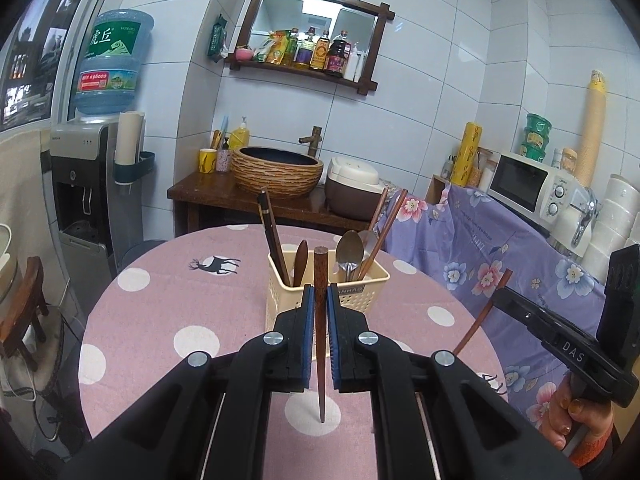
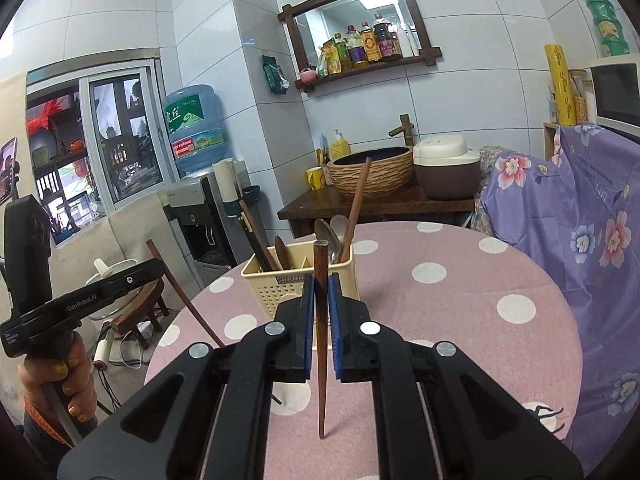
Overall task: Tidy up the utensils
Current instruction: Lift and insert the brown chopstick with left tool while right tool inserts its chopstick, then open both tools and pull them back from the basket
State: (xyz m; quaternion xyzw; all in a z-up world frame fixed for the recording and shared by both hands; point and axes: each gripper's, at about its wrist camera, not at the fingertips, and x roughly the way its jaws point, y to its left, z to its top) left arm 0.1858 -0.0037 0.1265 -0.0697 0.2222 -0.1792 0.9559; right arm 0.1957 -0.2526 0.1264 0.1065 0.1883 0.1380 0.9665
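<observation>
Between each gripper's fingers [image 1: 308, 312] stands one chopstick [image 1: 320, 320]; basket [image 1: 352, 300] beyond.

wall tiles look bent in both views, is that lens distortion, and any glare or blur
Left wrist view: fisheye bows the tile lines, black corners, ceiling light glares in the mirror, the chopstick in the left tool is sharp. Right wrist view: same bowing, bright mirror patch, window slightly blown out.

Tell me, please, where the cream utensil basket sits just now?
The cream utensil basket stands upright on the pink polka-dot table, centre of both wrist views, just beyond the chopstick tips held in the left tool and the right tool.
</observation>
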